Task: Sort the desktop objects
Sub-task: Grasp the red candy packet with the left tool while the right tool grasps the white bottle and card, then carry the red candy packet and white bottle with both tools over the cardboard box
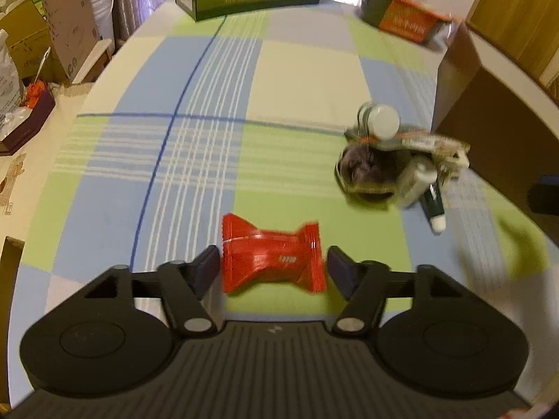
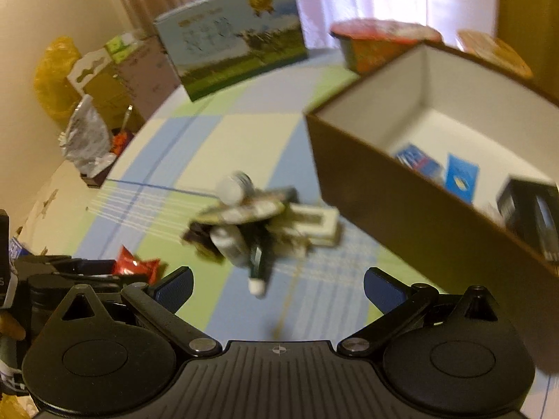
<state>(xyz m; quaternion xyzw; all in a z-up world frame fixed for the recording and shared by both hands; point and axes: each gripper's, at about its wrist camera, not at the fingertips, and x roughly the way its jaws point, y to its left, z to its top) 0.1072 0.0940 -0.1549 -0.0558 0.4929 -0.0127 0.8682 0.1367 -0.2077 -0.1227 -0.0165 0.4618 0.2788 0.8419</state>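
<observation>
left gripper [image 1: 274, 267] spread, empty | red wrapper [image 1: 272, 255] between fingers, long axis across gap | right gripper [image 2: 278, 288] wide, empty, farther

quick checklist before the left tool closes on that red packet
1. Red packet sits between the left tool fingers: ok, one finger at each end.
2. Left tool open wide enough: ok, though the gaps at both ends look small.
3. Packet clear of the pile of small items: ok, bare cloth lies between them.
4. Right tool out of the way: ok, open, holding nothing, aimed at the pile rather than the packet.
5. Brown box has room to receive it: ok, a few items inside, white floor still showing.
6. Fingers low enough to grip the packet, not skim over it: cannot tell, the picture is blurred.
</observation>
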